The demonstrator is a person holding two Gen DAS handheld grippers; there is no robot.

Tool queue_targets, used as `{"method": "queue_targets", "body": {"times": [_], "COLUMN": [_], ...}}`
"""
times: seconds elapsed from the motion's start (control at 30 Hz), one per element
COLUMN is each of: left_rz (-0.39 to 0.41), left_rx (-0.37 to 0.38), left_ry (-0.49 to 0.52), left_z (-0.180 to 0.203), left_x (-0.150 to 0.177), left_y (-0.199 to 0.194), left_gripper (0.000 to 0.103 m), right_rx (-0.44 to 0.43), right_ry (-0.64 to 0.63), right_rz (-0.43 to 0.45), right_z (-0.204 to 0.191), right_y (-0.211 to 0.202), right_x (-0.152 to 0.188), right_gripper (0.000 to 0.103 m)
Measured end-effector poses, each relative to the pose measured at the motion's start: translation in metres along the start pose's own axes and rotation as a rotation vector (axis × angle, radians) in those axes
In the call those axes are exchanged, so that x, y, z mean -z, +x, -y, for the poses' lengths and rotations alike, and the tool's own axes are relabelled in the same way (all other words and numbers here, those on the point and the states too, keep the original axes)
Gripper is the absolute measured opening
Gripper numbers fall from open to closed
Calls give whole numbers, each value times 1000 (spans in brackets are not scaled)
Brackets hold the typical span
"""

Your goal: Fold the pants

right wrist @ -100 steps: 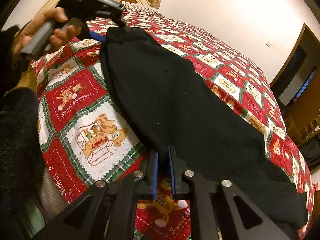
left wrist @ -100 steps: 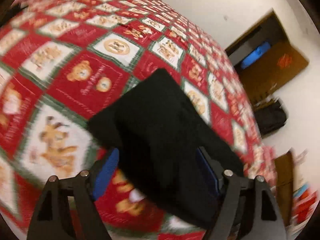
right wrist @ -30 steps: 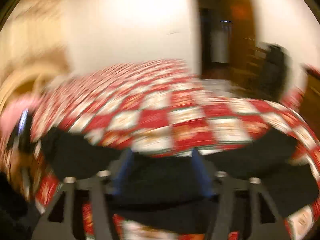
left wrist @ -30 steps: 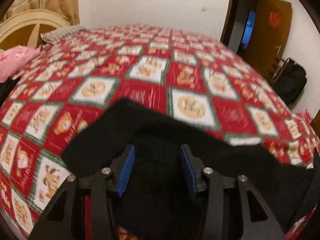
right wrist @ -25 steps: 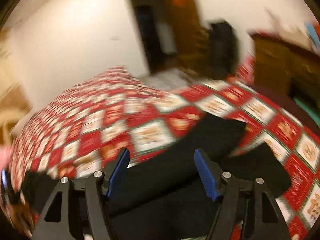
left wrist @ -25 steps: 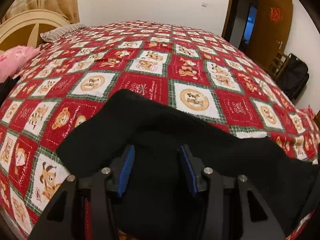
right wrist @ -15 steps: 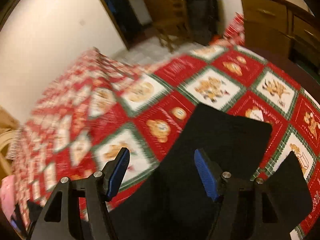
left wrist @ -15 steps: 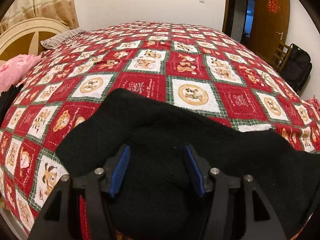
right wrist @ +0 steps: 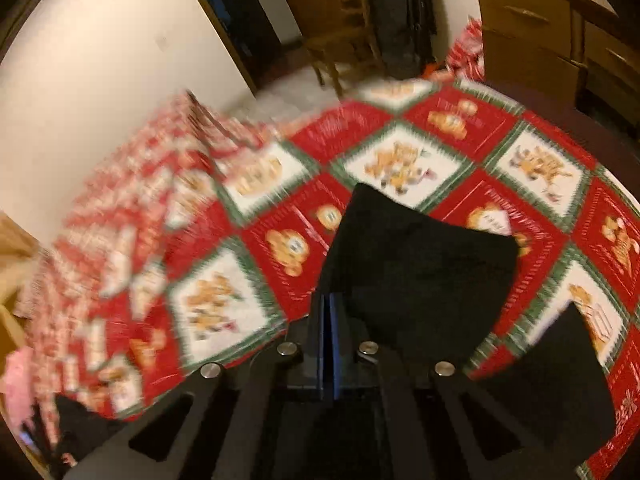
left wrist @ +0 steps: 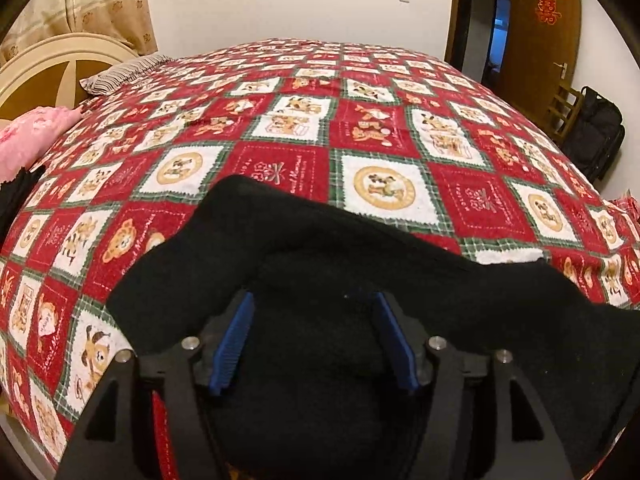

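Left wrist view: pants (left wrist: 360, 280) lie on the quilt (left wrist: 376, 152), a black band running from near-left off to the right edge, with a rounded end toward the far left. Left gripper (left wrist: 312, 332) sits over that end, jaws spread and just been opening; cloth lies below and between the blue pads (left wrist: 234, 338), but they don't press it. Looks like a release, so that end lies where it was laid.

Right wrist view: blurred, mostly at left. Right gripper (right wrist: 329, 332) has its pads pressed together, jaws just been closing. It sits at the left edge of a squared black flap (right wrist: 420, 264), likely a leg end. Black on black, so I can't tell if a pinch of cloth is between the pads or if they closed on nothing. A second black piece (right wrist: 560, 380) lies near-right with a strip of quilt showing between the two, so the legs are probably not stacked yet.

Judgement: early-to-mid fold. Placement makes sense: left lets go of one end so it anchors by its own weight, right goes for the other end to carry it over. Next move needs a confirmed grip before lifting; a thin edge pinch on soft knit can slip out. Also watch that the loose second piece doesn't get dragged askew.

Background: pink pillow (left wrist: 28, 136) far left, dresser (right wrist: 552, 28) and chair (right wrist: 344, 44) beyond the bed, none in the way.
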State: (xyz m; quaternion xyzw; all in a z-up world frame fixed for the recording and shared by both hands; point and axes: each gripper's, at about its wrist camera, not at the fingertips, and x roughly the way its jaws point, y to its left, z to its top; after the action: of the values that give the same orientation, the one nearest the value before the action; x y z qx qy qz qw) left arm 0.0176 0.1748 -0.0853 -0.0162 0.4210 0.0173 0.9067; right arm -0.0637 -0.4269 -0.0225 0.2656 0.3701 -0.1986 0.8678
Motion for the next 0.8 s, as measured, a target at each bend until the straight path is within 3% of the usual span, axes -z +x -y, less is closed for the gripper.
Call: {"method": "queue_targets", "body": {"times": [0.27, 0.5, 0.7, 0.8], "left_rz": [0, -2, -6, -10], "left_rx": [2, 4, 9, 16], "left_ry": [-2, -3, -6, -8], "left_z": [-1, 0, 0, 0], "left_x": [0, -1, -1, -2], "left_y": [0, 0, 1, 2], "left_gripper": [66, 69, 69, 69], "right_rx": [-182, -224, -76, 29], "right_ry": [160, 298, 360, 296], "right_rz": [210, 195, 170, 233], "right_z": [69, 125, 147, 147], "right_y": [-105, -113, -132, -154], "right_x": [52, 105, 122, 111], "right_gripper": [2, 3, 3, 4]}}
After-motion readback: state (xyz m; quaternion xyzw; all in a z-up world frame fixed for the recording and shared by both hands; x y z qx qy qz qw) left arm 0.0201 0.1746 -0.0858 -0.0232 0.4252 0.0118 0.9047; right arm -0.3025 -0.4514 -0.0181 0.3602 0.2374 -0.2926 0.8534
